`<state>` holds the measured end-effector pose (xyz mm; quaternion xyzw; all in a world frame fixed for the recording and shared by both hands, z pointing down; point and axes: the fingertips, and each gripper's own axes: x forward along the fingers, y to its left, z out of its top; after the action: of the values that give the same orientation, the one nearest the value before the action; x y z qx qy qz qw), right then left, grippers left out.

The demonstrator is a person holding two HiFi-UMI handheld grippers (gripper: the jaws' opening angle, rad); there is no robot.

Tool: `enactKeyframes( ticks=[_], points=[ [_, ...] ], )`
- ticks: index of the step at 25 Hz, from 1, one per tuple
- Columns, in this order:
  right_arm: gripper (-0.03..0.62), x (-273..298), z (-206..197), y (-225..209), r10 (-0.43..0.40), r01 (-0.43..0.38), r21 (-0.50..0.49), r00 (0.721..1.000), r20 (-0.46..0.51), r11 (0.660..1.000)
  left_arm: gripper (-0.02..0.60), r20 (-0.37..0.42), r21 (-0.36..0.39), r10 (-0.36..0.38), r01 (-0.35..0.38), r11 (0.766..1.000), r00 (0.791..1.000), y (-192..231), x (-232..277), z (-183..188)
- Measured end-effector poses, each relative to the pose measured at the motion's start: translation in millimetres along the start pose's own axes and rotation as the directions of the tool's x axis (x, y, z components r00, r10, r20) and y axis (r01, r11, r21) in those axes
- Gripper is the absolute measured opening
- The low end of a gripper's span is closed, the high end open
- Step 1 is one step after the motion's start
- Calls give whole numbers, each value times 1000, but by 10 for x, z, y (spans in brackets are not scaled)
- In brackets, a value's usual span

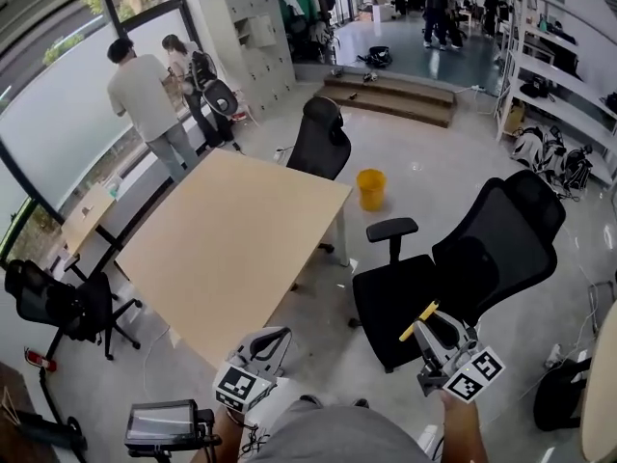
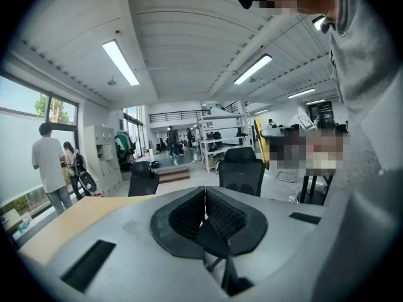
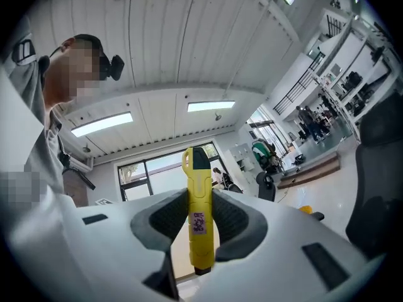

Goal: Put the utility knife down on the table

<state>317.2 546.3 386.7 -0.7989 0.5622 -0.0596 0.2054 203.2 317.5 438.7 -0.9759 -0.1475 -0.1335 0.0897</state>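
A yellow utility knife point(image 3: 198, 207) with a black tip stands upright between the pads of my right gripper point(image 3: 198, 218), which is shut on it. In the head view the right gripper point(image 1: 436, 334) is held low at the right, over the black office chair, and the knife point(image 1: 418, 321) sticks out up-left. My left gripper point(image 1: 262, 344) sits low near the table's near corner; its jaws are pressed together on nothing point(image 2: 204, 217). The light wooden table point(image 1: 227, 244) lies ahead and to the left of both grippers.
A black office chair point(image 1: 463, 268) stands right of the table, another point(image 1: 321, 138) at its far end, a third point(image 1: 58, 302) at the left. A yellow bucket point(image 1: 371, 188) sits on the floor. Two people point(image 1: 145, 99) stand by the window.
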Motion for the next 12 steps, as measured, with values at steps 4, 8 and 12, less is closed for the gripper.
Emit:
enactKeyframes(
  ticks=[4, 8, 12],
  points=[
    [117, 299, -112, -53, 46, -45, 25, 999, -28, 999, 6, -27, -28, 49, -49, 998, 998, 185, -47, -131],
    [117, 564, -154, -112, 68, -67, 29, 996, -50, 997, 6, -31, -47, 61, -62, 997, 998, 321, 16, -234],
    [117, 875, -138, -26, 89, -89, 11, 993, -76, 996, 6, -3, -72, 89, -89, 993, 996, 624, 5, -245]
  ],
)
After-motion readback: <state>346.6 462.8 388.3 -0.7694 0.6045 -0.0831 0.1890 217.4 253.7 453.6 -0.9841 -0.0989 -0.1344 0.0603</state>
